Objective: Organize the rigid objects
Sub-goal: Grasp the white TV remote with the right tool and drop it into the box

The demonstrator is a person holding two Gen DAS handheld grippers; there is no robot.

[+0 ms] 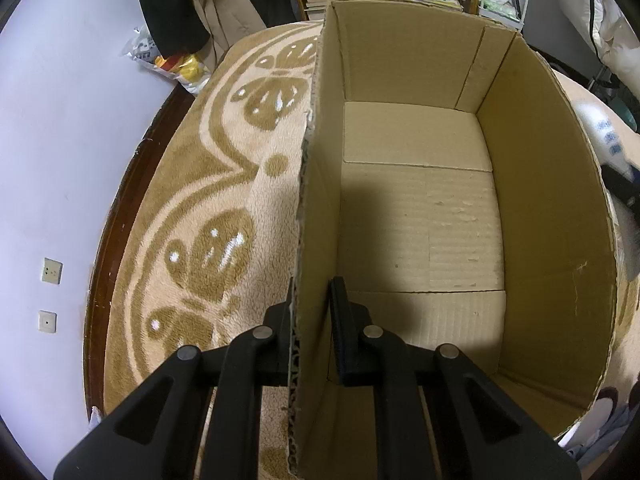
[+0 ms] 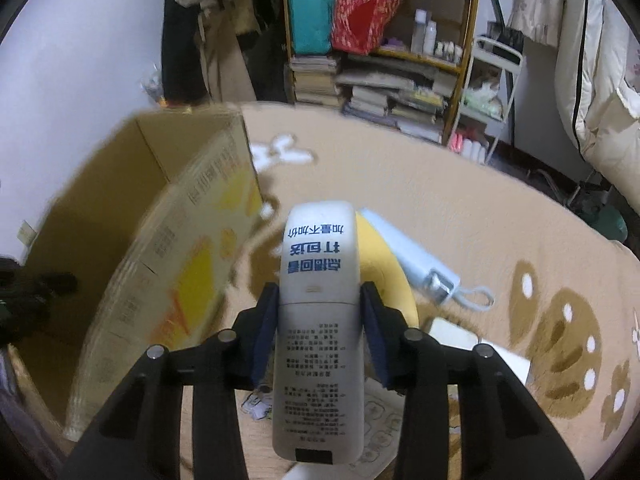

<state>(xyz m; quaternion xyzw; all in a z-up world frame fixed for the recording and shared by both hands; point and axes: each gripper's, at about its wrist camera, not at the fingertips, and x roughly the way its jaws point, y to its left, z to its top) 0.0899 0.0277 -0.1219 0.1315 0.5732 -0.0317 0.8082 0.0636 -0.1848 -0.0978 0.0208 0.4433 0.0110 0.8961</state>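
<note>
A: Item one, the left gripper (image 1: 312,300). State?

B: It straddles the box (image 1: 420,208) wall, one finger outside, one inside. The inner finger shows a gap from the cardboard, so a loose hold at best; I cannot tell if it truly pinches. Ahead of it the box floor is bare.

A: Item two, the right gripper (image 2: 320,304).

B: Clenched on a white bottle (image 2: 318,320) with blue print, held upright-ish between the pads, clear of the blanket (image 2: 460,208).

A: Step in hand?

B: My reading: the first item is picked and on its way to the box, which stands to the left of that gripper, with the other one steadying the wall.

A: Next move calls for what?

B: Swing the bottle left over the rim, lower it to the floor inside, then release. It should clear the near wall and keep off the left gripper's inner finger.

A: What remains?

B: Just behind the bottle, a yellow thing (image 2: 384,264), mostly hidden; right of it a pale blue case (image 2: 416,260) with a loop cord; nearer, white flat pieces under the right finger, unclear what.

A: What does each view add?

B: Only the left view shows the box interior. Only the right shows the bottle, the waiting items, the printed outer box face and the shelf (image 2: 400,40) beyond.
</note>
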